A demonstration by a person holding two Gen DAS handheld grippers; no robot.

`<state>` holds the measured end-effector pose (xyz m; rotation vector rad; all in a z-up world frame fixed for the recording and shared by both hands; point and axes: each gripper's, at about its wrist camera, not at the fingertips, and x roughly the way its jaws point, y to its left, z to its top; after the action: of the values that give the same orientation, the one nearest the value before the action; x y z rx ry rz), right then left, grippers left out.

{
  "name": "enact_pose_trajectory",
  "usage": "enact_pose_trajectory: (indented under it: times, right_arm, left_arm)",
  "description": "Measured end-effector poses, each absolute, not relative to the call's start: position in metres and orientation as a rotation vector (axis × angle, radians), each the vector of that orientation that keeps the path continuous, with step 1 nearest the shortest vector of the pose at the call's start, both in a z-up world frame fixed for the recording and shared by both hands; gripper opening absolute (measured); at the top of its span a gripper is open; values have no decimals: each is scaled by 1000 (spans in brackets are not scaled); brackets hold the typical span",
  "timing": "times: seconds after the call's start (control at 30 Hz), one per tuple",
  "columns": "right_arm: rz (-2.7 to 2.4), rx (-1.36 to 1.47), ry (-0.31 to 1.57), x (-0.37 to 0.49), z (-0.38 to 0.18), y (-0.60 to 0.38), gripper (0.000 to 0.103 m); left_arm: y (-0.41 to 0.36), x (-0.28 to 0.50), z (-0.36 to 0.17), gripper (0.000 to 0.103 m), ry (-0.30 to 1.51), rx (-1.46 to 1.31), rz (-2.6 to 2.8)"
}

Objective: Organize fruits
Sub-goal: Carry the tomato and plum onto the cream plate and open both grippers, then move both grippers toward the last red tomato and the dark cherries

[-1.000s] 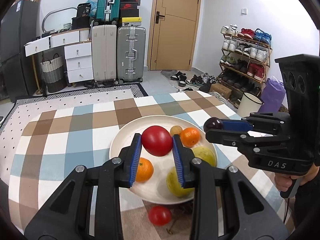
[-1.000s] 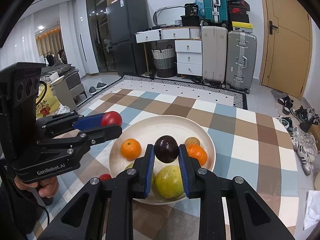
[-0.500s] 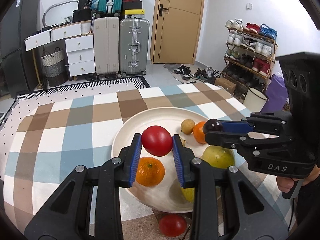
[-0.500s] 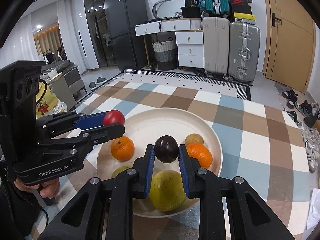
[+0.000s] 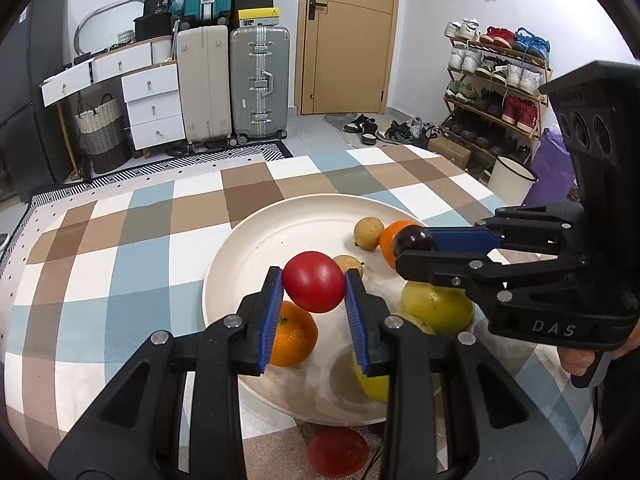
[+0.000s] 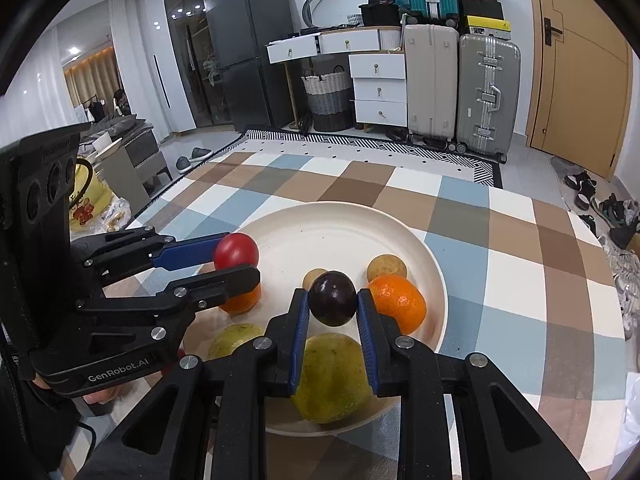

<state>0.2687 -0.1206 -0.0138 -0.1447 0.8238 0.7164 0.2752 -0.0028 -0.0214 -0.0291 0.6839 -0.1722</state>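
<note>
Both grippers hover level over the plate [image 5: 256, 256], left gripper [image 5: 314, 289] clenching one red tomato [image 5: 314, 287], right gripper [image 6: 333, 300] clenching one dark plum [image 6: 333, 298], two oranges [image 6: 396, 307] beneath the fingers.

The left gripper [image 5: 314, 294] covers part of the orange [image 5: 294, 336] beneath it and most of a yellow-green fruit [image 5: 374, 384] under its right finger. A red fruit [image 5: 338, 450] on the surface below the plate [image 5: 256, 248] is blurred and partly behind the gripper's body. In the right wrist view, the left gripper [image 6: 236, 260] hides most of an orange [image 6: 242, 300] under it, and another yellow-green fruit [image 6: 232, 338] is partly covered
</note>
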Motion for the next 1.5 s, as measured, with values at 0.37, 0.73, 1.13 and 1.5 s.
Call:
enact_pose_trajectory:
  times: [0.37, 0.73, 1.13, 1.5]
  right_arm:
    - [704, -115, 773, 266, 2, -128, 41]
    - [671, -95, 778, 254, 13, -142, 96]
    - [657, -118, 763, 212, 14, -154, 102]
    - [655, -148, 836, 183, -6, -148, 102]
  left_arm:
    - [3, 268, -11, 32, 666, -55, -168]
    - [18, 245, 5, 90, 639, -85, -92]
    - [23, 189, 14, 102, 620, -57, -38]
    - [28, 156, -4, 102, 676, -76, -59]
